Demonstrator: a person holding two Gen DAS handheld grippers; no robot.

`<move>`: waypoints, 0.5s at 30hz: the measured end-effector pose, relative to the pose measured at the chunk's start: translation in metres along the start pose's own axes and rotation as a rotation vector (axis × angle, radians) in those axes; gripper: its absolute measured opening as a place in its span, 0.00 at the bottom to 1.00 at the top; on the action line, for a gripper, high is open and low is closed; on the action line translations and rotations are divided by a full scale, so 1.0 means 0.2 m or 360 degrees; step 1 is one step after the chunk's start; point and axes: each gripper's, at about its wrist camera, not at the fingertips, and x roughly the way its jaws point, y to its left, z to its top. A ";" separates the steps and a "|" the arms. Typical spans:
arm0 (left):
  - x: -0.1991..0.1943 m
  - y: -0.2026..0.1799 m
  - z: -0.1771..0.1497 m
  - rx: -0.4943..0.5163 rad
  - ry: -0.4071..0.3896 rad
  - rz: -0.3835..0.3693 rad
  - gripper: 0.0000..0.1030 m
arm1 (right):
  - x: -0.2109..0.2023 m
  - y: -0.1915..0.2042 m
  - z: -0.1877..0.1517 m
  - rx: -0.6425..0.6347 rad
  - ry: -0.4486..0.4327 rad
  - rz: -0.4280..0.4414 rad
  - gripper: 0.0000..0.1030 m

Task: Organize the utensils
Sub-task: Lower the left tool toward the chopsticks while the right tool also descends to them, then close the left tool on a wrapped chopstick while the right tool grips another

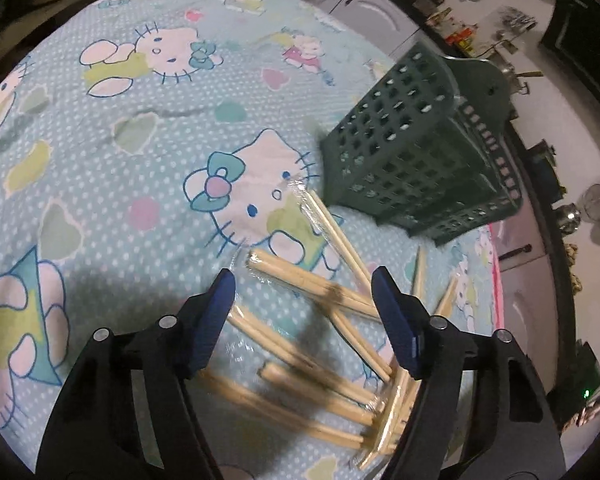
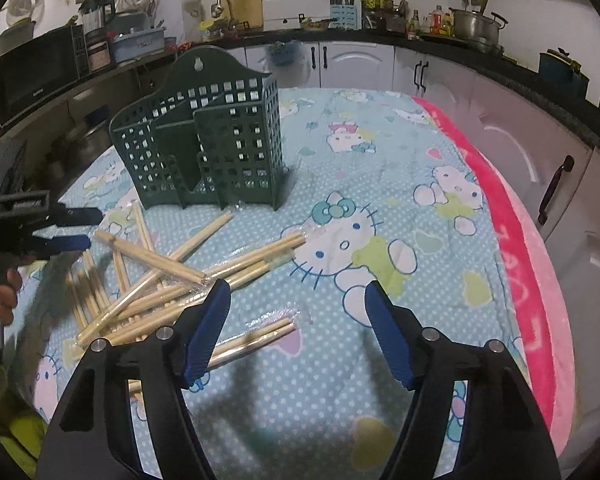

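Observation:
Several pairs of wooden chopsticks [image 1: 324, 292] in clear plastic sleeves lie in a loose, crossed pile [image 2: 160, 276] on the cartoon-cat cloth. A dark green perforated utensil holder [image 2: 204, 136] stands upright behind the pile, its compartments showing nothing inside; it is also in the left wrist view [image 1: 412, 160]. My left gripper [image 1: 304, 276] hovers open over the pile, with chopsticks in view between its blue pads but none pressed. It appears in the right wrist view [image 2: 72, 228] too, held by a hand [image 2: 4, 292]. My right gripper [image 2: 298, 286] is open, and one separate wrapped pair [image 2: 260, 330] lies by its left finger.
The light blue cloth [image 2: 380, 184] covers the table, with a pink blanket [image 2: 512, 248] along its right side. White cabinets [image 2: 572, 200] and a cluttered kitchen counter [image 2: 340, 28] surround the table. A microwave [image 2: 32, 72] sits at the back left.

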 end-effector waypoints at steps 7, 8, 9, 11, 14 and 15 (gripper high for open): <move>0.08 -0.03 0.04 -0.0007 0.0042 0.0092 0.53 | 0.06 -0.01 -0.02 0.0030 0.0105 0.0053 0.59; 0.09 -0.03 0.05 -0.0006 0.0041 0.0103 0.53 | 0.07 -0.01 -0.02 0.0033 0.0117 0.0060 0.58; 0.09 -0.04 0.06 -0.0014 0.0036 0.0114 0.53 | 0.07 -0.01 -0.02 0.0037 0.0137 0.0074 0.58; 0.10 -0.03 0.07 -0.0035 0.0024 0.0128 0.52 | 0.09 -0.01 -0.03 0.0050 0.0170 0.0098 0.56; 0.11 -0.05 0.08 -0.0029 0.0004 0.0169 0.51 | 0.12 -0.04 -0.03 0.0117 0.0213 0.0120 0.54; 0.12 -0.05 0.09 -0.0024 -0.0004 0.0181 0.50 | 0.13 -0.05 -0.03 0.0152 0.0224 0.0136 0.54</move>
